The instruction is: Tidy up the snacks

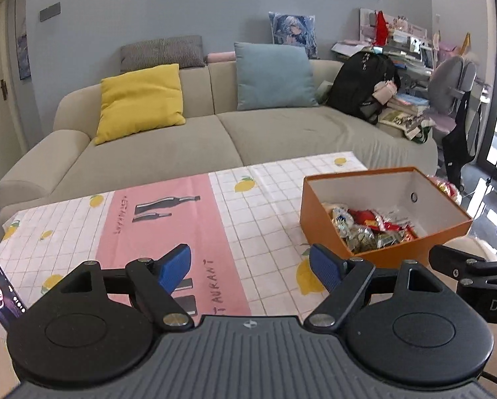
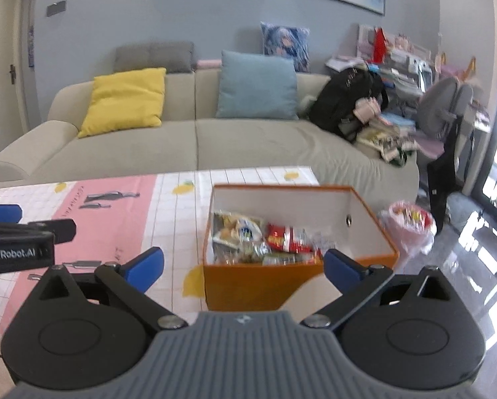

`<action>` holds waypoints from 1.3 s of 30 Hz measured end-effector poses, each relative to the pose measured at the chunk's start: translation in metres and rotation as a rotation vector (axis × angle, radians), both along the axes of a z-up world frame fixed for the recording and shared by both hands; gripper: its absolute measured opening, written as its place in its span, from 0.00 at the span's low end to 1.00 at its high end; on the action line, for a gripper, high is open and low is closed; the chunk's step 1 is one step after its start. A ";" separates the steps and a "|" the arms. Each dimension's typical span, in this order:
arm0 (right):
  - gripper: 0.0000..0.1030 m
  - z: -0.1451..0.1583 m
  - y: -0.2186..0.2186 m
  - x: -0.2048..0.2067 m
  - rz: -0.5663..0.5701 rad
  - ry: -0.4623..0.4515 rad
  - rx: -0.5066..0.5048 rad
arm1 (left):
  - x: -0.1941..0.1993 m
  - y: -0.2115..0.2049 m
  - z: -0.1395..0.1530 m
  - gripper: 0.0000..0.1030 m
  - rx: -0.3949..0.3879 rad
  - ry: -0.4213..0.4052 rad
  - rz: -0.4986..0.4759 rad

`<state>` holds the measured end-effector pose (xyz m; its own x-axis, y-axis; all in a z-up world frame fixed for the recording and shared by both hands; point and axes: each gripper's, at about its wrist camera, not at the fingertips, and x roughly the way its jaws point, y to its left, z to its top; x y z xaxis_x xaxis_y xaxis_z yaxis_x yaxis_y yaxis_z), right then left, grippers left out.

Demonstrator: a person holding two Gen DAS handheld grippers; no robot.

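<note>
An orange box (image 1: 318, 212) with a white inside stands at the table's right end and holds several wrapped snacks (image 1: 371, 227). My left gripper (image 1: 250, 271) is open and empty, hovering above the tablecloth to the left of the box. In the right wrist view the same box (image 2: 248, 286) sits just ahead, with the snacks (image 2: 265, 237) piled at its near end. My right gripper (image 2: 243, 267) is open and empty, its fingers spread at about the width of the box's near wall, just in front of it.
The table carries a pink and white checked cloth (image 1: 168, 219) with lemon prints. A phone (image 1: 2, 294) stands at the left edge. A pink plastic bag of snacks (image 2: 410, 229) sits right of the box. A beige sofa (image 1: 215, 133) with cushions lies behind the table.
</note>
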<state>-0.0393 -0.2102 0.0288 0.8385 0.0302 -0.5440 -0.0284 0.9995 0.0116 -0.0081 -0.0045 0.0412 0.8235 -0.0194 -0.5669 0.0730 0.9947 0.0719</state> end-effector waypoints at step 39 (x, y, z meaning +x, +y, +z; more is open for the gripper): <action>0.97 -0.012 0.004 0.000 -0.001 0.042 0.010 | 0.001 0.002 -0.009 0.92 0.005 0.079 0.014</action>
<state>-0.0396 -0.2065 0.0170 0.8150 0.0351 -0.5784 -0.0269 0.9994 0.0228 -0.0069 -0.0024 0.0324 0.7762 -0.0054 -0.6305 0.0652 0.9953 0.0717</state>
